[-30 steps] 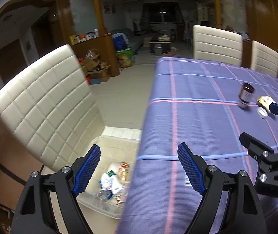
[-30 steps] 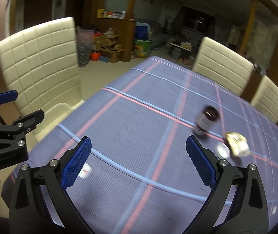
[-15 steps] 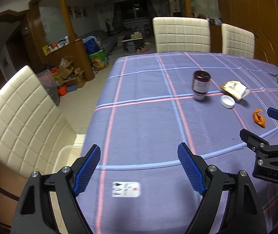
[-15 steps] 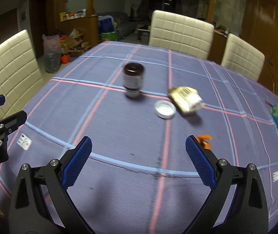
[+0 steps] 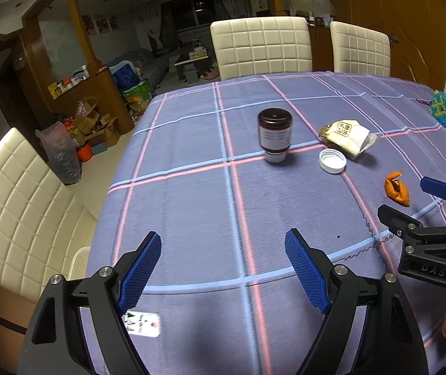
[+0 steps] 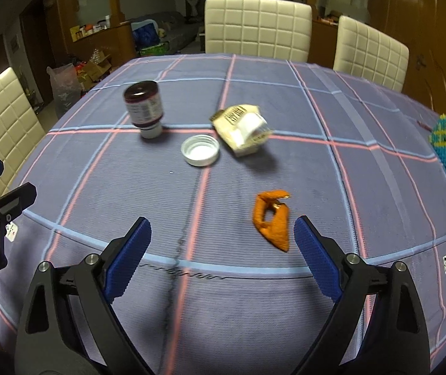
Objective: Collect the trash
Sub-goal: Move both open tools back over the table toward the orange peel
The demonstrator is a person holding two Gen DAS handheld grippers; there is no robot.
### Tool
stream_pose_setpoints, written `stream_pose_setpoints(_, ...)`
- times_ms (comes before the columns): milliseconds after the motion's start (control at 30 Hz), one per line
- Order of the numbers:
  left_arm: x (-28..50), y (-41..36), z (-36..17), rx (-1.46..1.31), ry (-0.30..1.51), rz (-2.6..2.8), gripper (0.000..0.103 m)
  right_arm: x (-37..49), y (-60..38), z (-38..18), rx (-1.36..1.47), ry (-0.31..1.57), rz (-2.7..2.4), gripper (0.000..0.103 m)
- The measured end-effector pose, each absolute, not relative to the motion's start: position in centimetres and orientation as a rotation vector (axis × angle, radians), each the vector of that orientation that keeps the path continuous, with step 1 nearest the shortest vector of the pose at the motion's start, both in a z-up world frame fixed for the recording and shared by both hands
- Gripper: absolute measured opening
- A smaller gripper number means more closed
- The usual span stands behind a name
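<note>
"DAS" on right hand-held gripper (image 5: 416, 206) body

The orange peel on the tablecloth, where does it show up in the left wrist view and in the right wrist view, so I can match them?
Left wrist view: the orange peel lies at the right edge, just left of the right gripper.
Right wrist view: the orange peel lies low, right of centre, just inside the right-hand blue finger.
Shared landmark: the white lid, beside the upside-down dark bottle.

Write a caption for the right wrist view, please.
Open right gripper, jaws closing, nears orange peel on the table.
</note>
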State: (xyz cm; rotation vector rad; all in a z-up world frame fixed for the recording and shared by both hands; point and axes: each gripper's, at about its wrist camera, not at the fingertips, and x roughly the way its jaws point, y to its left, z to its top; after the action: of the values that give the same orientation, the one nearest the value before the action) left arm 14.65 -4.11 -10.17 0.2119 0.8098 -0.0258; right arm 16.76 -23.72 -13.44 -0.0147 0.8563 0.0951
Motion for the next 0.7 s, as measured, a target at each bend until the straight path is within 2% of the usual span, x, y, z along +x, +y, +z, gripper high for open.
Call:
stream_pose_setpoints(367,17.2,-6.0,-11.5,0.229,0.848,-0.045,0.080,19.0,-25.5,-15.6,0.029,0.917,0.087,0.091)
stream_pose_setpoints(500,18.1,-6.4,-11.9,0.231,0.857,-0.053,0.080,19.7,-25.7,-16.4,0.041,0.949,0.090,0.086)
stream_pose_setpoints(700,19.0,-6.9,-12.5,0.229,0.869,-0.061,0.080,20.2,-25.5,-16.7,0.030,0.951,0.088,0.084)
